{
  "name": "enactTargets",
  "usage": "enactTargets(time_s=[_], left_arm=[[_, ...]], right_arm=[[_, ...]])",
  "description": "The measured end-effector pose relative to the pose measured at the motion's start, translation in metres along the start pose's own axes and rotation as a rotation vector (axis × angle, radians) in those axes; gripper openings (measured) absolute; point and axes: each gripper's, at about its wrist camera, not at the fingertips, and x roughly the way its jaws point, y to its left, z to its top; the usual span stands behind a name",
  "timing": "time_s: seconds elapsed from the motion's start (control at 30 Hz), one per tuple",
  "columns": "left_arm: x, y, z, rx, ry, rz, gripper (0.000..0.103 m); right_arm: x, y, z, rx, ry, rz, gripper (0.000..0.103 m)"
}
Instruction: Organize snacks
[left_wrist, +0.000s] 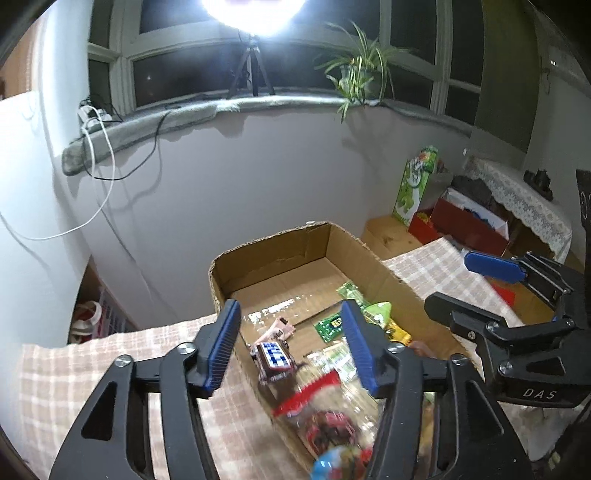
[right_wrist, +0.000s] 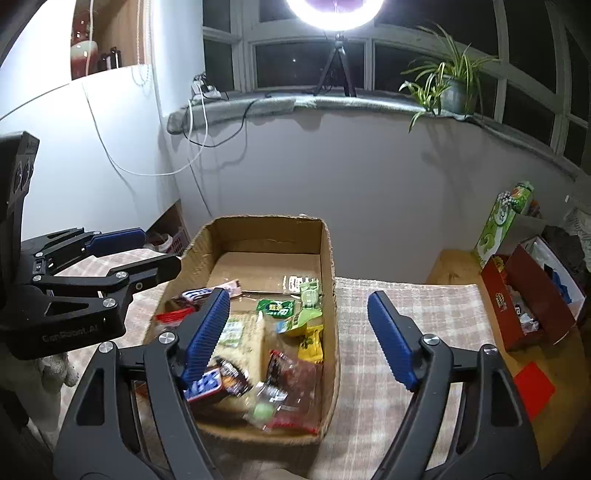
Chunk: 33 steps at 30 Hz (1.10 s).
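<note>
So both grippers are hanging over the open brown cardboard box (right_wrist: 328, 258) that sits on the bench with the beige checked cloth (right_wrist: 406, 314), and neither one has anything in it. The left gripper (left_wrist: 291, 339) has its blue-padded jaws partly spread, with nothing between the pads, just the box contents showing through the gap. The right gripper (right_wrist: 299, 332) is spread wider, also empty; its left pad is over the box and its right pad is out over the cloth beside the box wall.

All the snacks I can see are down in the box. Near the front there's a brown Snickers bar with blue lettering (right_wrist: 207, 384), and right beside it a dark red clear-topped packet (right_wrist: 291, 373) that comes out blurry. A small round light-green sweet (right_wrist: 262, 410) is next to that packet at the front. Further in there's a yellow wrapper (right_wrist: 310, 343), a green sachet with white print (right_wrist: 277, 308) and a pale green packet (right_wrist: 308, 293), all along the right side of the box. A second brown bar with a blue and white label (left_wrist: 275, 356) lies towards the left wall, with a pink wrapper (left_wrist: 277, 328) just behind it. The back half of the box floor is bare cardboard.

Off to the right, well apart from the box, a red cardboard tray (right_wrist: 532, 306) holds some odds and ends I can't make out.
</note>
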Motion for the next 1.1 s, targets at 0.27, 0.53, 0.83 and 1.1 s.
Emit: enactTargets(time_s=[0.27,0.53,0.83,1.1], left_arm=[[-0.048,-0.005,-0.019,-0.026,-0.069,0.019,0.066],[-0.099,-0.004,-0.049,-0.076,-0.146,0.071,0.078],[-0.132,-0.012,-0.085,-0.116,-0.181,0.110,0.081],[-0.140,-0.018,-0.105,-0.135,-0.165,0.143,0.081]], right_arm=[[-0.049,0.016,-0.014,0.001,-0.062,-0.007,0.087],[-0.095,0.028,-0.046,0.046,-0.131,-0.021,0.098],[-0.120,0.039,-0.077,0.099,-0.130,-0.003,0.099],[-0.128,0.049,-0.088,0.072,-0.124,-0.021,0.099]])
